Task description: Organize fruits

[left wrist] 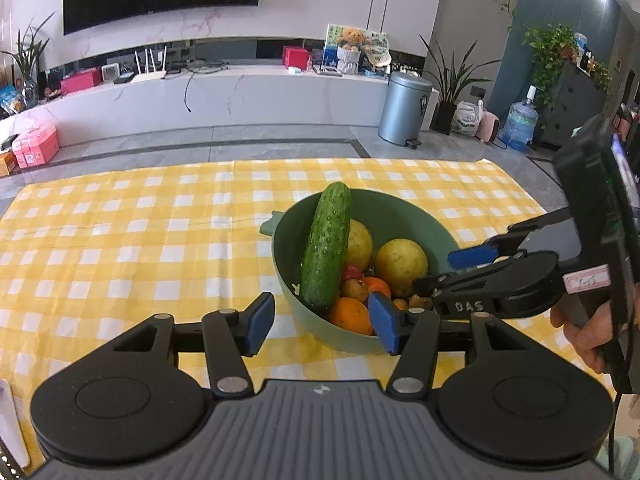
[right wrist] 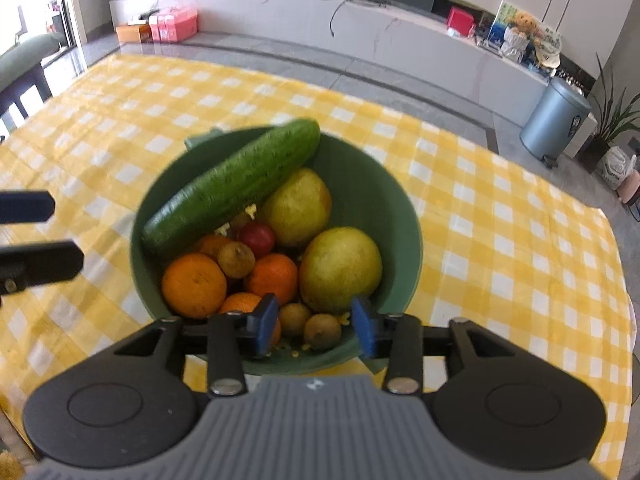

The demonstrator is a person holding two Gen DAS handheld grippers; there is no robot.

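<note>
A green bowl point(left wrist: 404, 216) point(right wrist: 372, 184) stands on the yellow checked cloth and holds fruit. A long cucumber point(left wrist: 326, 246) point(right wrist: 236, 184) leans on its rim. Under it lie two yellow-green pears point(right wrist: 340, 268), oranges point(right wrist: 194, 284), a small red fruit point(right wrist: 258, 238) and small brown fruits point(right wrist: 236, 259). My left gripper point(left wrist: 322, 328) is open and empty at the bowl's near edge. My right gripper point(right wrist: 314, 328) is open and empty, over the bowl's near rim above the small brown fruits. It also shows in the left wrist view point(left wrist: 452, 270) at the bowl's right side.
The yellow checked cloth point(left wrist: 140, 232) point(right wrist: 500, 232) covers the table around the bowl. Beyond the table's far edge are grey floor, a white TV bench and a grey bin point(left wrist: 404, 108). A white object point(left wrist: 12, 420) lies at the left edge.
</note>
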